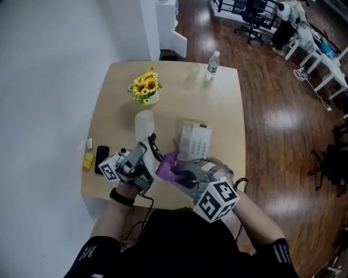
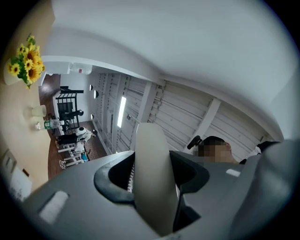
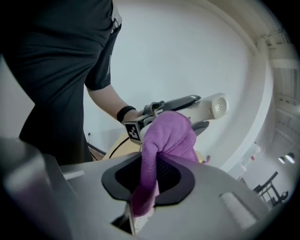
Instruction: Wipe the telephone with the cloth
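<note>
The telephone (image 1: 194, 141) was in two parts: its pale handset (image 2: 152, 178) was clamped between the jaws of the left gripper (image 1: 151, 151) and lifted clear of the base. The base sat on the tabletop (image 1: 114, 103) near the front edge, just beside both grippers. I judge the handset was held up in this way so that the cloth could reach all around it, which is not possible while it lies in the cradle. The right gripper (image 3: 143, 187) was closed on a purple cloth (image 3: 166, 133). A bunched fold stood out past the jaws and appeared to press against the handset close to the left gripper, so the wiping of this part seemed to be under way.

Further out, the tabletop was of light wood. It carried a pot of sunflowers (image 1: 145, 88) toward the wall, a water bottle (image 1: 212, 64) near the far edge, and a black mobile (image 1: 101, 158) with a small yellow block (image 1: 88, 159) at the left edge. A white wall (image 1: 49, 81) stood at the left side, and a dark wooden floor (image 1: 272, 125) spread at the right, with an office chair (image 1: 255, 16) far behind
</note>
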A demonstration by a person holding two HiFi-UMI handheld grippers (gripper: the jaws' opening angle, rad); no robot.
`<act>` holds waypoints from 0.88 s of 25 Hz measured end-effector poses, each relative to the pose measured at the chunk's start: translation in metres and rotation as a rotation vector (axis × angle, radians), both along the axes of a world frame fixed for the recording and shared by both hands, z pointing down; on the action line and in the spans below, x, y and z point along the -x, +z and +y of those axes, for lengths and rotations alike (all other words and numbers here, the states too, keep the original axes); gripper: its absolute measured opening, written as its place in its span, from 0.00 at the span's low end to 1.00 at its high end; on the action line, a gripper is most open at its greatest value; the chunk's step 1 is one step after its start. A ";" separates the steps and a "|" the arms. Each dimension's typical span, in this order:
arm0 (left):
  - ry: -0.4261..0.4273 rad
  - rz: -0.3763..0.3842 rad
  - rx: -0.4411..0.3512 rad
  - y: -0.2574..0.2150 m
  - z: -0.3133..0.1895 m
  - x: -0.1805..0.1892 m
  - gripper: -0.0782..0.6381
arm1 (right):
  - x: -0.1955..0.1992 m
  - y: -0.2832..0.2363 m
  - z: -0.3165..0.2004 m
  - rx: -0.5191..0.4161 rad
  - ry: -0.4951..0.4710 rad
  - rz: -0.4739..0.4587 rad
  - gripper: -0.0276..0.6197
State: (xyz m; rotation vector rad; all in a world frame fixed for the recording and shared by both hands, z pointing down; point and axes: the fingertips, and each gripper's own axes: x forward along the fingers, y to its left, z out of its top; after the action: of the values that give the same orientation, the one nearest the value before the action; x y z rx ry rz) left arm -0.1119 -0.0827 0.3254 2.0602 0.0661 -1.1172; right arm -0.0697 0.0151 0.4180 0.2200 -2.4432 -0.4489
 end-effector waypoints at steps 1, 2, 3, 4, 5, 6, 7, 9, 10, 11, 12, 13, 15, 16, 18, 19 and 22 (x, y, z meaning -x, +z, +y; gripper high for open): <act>-0.006 0.004 0.011 0.002 -0.002 0.002 0.40 | 0.001 0.004 0.005 0.009 -0.012 0.006 0.14; -0.012 0.007 0.020 0.004 -0.003 0.003 0.40 | 0.003 0.009 0.011 0.014 -0.028 0.013 0.14; -0.016 0.008 0.027 0.007 -0.005 0.004 0.41 | 0.004 0.014 0.016 0.016 -0.042 0.018 0.14; -0.017 0.005 0.030 0.008 -0.006 0.003 0.40 | 0.005 0.017 0.021 0.021 -0.053 0.018 0.14; -0.016 -0.003 0.030 0.010 -0.006 0.002 0.41 | 0.006 0.020 0.025 0.030 -0.060 0.013 0.14; -0.015 -0.018 0.028 0.011 -0.007 0.000 0.41 | 0.005 0.022 0.029 0.044 -0.065 0.002 0.14; -0.017 -0.037 0.024 0.014 -0.008 -0.001 0.40 | 0.005 0.023 0.032 0.066 -0.072 -0.014 0.14; -0.027 -0.076 0.019 0.020 -0.010 -0.003 0.40 | 0.001 0.024 0.039 0.120 -0.086 -0.052 0.14; -0.034 -0.093 0.021 0.023 -0.012 -0.003 0.40 | -0.002 0.025 0.039 0.146 -0.082 -0.071 0.14; -0.043 -0.113 0.028 0.027 -0.013 -0.002 0.40 | -0.006 0.027 0.036 0.169 -0.066 -0.088 0.14; -0.054 -0.143 0.040 0.033 -0.014 -0.002 0.41 | -0.011 0.031 0.029 0.186 -0.037 -0.104 0.14; -0.065 -0.181 0.054 0.040 -0.015 -0.001 0.41 | -0.019 0.036 0.018 0.199 0.005 -0.117 0.14; -0.085 -0.276 0.082 0.057 -0.014 -0.002 0.41 | -0.038 0.050 -0.014 0.209 0.109 -0.124 0.14; -0.096 -0.330 0.096 0.066 -0.014 -0.003 0.41 | -0.048 0.059 -0.033 0.207 0.163 -0.112 0.14; -0.118 -0.454 0.120 0.085 -0.012 -0.005 0.41 | -0.069 0.079 -0.074 0.187 0.265 -0.060 0.14; -0.127 -0.522 0.130 0.095 -0.011 -0.006 0.41 | -0.078 0.089 -0.096 0.175 0.314 -0.027 0.14; -0.138 -0.696 0.145 0.125 -0.007 -0.008 0.41 | -0.098 0.119 -0.158 0.134 0.426 0.072 0.14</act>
State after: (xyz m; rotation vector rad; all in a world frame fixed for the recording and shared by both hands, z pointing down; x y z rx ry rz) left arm -0.1041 -0.0892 0.4506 2.2293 -0.4894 -0.4126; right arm 0.0282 -0.1432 0.5369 0.6380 -2.2611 -0.1028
